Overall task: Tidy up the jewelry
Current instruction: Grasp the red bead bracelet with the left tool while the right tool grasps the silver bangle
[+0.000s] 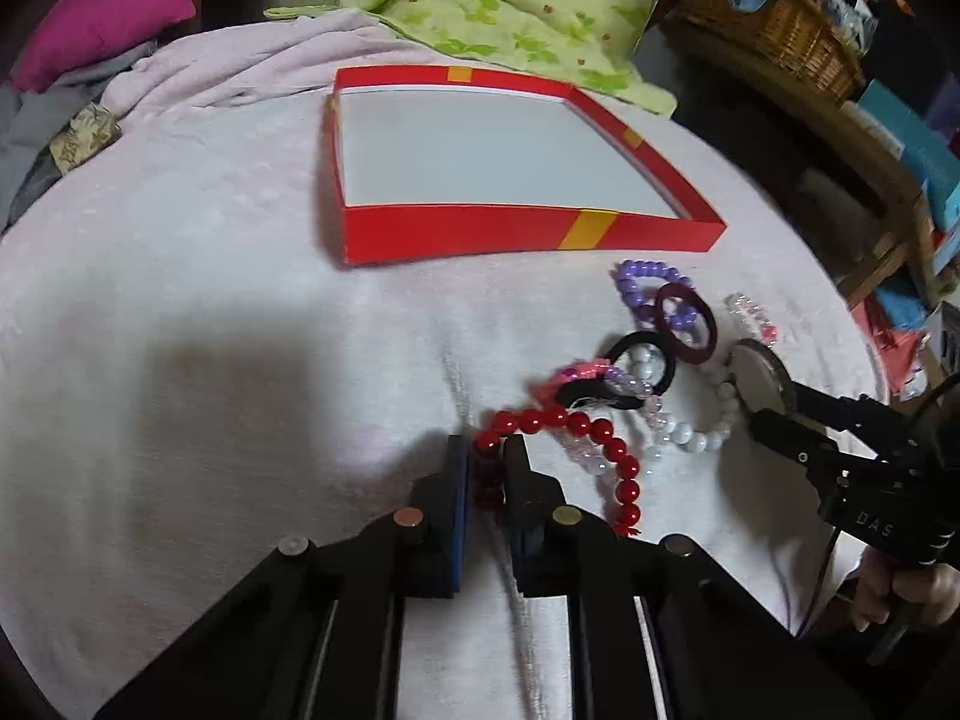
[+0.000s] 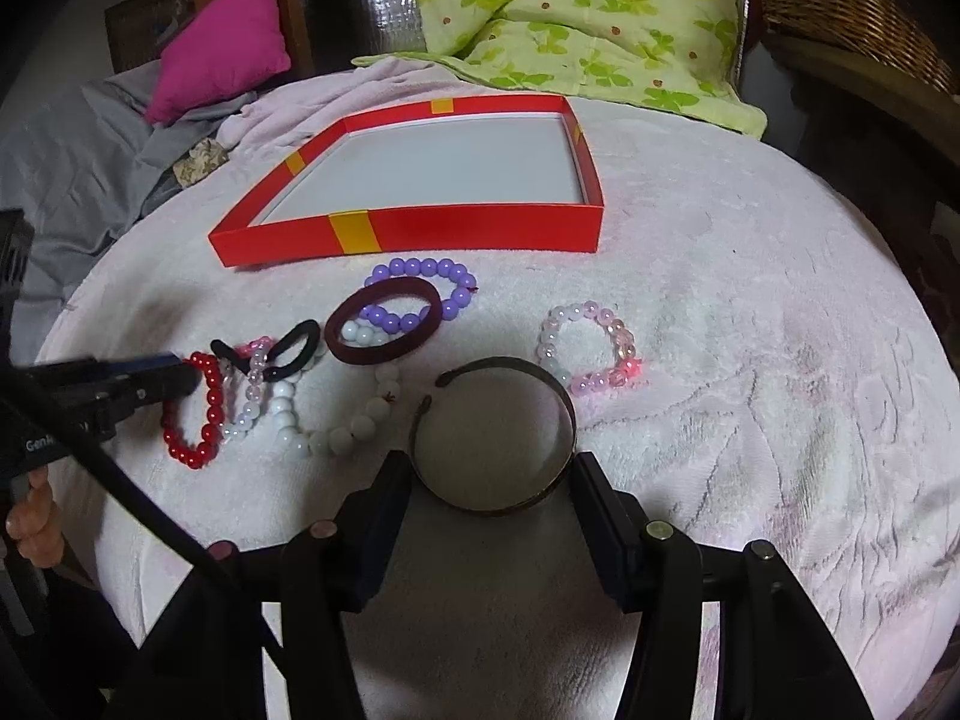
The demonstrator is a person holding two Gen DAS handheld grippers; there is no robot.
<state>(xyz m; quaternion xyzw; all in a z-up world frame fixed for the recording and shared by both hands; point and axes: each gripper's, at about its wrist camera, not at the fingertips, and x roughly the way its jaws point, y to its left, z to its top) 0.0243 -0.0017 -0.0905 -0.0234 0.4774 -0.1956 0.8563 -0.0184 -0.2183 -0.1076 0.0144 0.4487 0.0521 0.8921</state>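
Note:
A shallow red box [image 1: 456,231] [image 2: 480,228] with a bare white floor sits on a white towel. Before it lies a heap of bracelets. My left gripper [image 1: 487,450] is shut on the red bead bracelet [image 1: 606,438] [image 2: 207,414]. My right gripper [image 2: 492,480] holds a dark metal cuff bangle [image 2: 558,402] [image 1: 762,381] between its fingers. Also there are a purple bead bracelet [image 2: 420,270], a maroon band [image 2: 360,354], a black hair tie [image 2: 288,354], a white bead bracelet [image 2: 354,426] and a pink-clear bead bracelet [image 2: 591,384].
The white towel [image 2: 750,360] covers a round surface. A green floral quilt [image 2: 588,18] and a magenta pillow [image 2: 222,48] lie behind the box. A wicker basket [image 1: 774,24] stands at the far right.

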